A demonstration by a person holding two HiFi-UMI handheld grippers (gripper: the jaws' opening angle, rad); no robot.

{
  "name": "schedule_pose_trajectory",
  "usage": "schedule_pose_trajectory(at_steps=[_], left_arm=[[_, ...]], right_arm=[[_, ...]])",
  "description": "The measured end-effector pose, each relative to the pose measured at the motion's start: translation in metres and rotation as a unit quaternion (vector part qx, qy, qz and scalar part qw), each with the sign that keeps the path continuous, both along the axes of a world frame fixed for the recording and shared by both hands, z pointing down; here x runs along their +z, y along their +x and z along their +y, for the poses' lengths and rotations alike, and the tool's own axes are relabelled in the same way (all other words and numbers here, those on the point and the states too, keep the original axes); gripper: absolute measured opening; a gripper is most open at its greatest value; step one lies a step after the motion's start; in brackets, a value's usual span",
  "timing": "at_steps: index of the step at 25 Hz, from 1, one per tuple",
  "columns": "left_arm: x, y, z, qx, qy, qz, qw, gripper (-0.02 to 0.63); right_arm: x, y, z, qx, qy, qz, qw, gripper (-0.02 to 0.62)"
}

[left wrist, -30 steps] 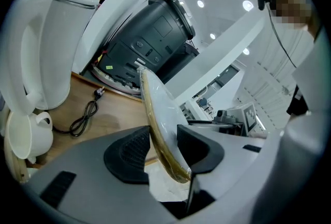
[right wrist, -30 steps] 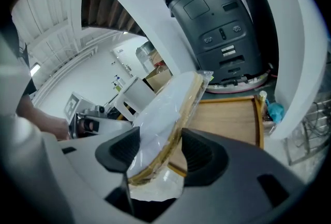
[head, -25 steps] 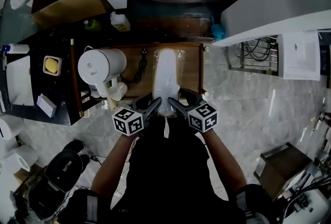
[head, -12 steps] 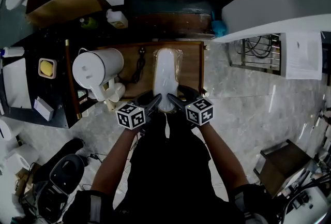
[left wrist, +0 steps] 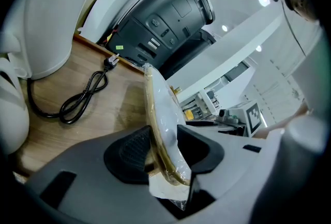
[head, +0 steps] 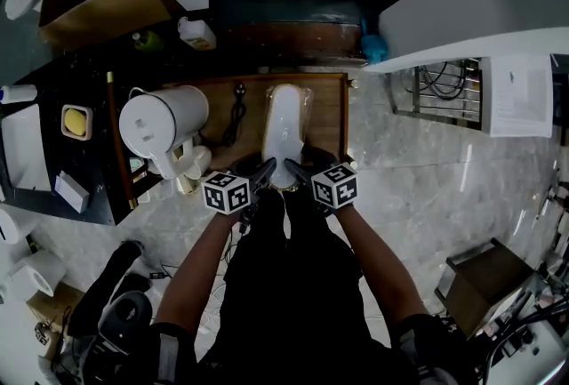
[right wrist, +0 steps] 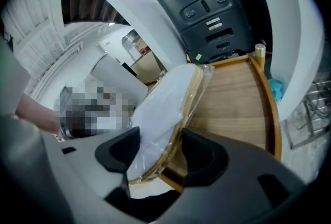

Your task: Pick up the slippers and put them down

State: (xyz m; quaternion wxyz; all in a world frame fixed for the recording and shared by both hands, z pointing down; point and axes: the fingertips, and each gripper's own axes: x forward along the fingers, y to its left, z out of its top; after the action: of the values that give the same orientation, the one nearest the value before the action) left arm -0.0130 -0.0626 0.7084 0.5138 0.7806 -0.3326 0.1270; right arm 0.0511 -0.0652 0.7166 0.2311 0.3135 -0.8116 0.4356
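The slippers (head: pixel 285 130) are a flat white pair wrapped in clear plastic with a tan sole edge, held lengthwise over the wooden table (head: pixel 331 115). My left gripper (head: pixel 265 171) is shut on the near end's left side and my right gripper (head: pixel 300 170) on its right side. In the left gripper view the slippers (left wrist: pixel 161 114) stand on edge between the black pads of the left gripper (left wrist: pixel 164 148). The right gripper view shows the slippers (right wrist: pixel 163 106) tilted between the pads of the right gripper (right wrist: pixel 159 153), just above the tabletop (right wrist: pixel 232 109).
A white jug (head: pixel 165 119) and white cups (head: pixel 188 164) stand at the table's left, with a black power cord (head: pixel 237 112) beside the slippers. A black appliance (left wrist: pixel 165 21) sits behind the table. A wire rack (head: pixel 444 92) and marble floor (head: pixel 427 188) lie to the right.
Both grippers have sunk together with the slippers, bringing the pack closer to the wooden tabletop. The grip on the near end is unchanged.
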Motion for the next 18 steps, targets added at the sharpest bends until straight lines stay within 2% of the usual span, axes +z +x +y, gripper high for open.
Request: schedule_pose_trajectory(at_steps=[18], left_arm=[[0.036,-0.001,-0.004,0.018,-0.028,-0.032,0.999,0.158]], right_arm=[[0.032,-0.002,-0.002,0.001,-0.034,0.026,0.999,0.256]])
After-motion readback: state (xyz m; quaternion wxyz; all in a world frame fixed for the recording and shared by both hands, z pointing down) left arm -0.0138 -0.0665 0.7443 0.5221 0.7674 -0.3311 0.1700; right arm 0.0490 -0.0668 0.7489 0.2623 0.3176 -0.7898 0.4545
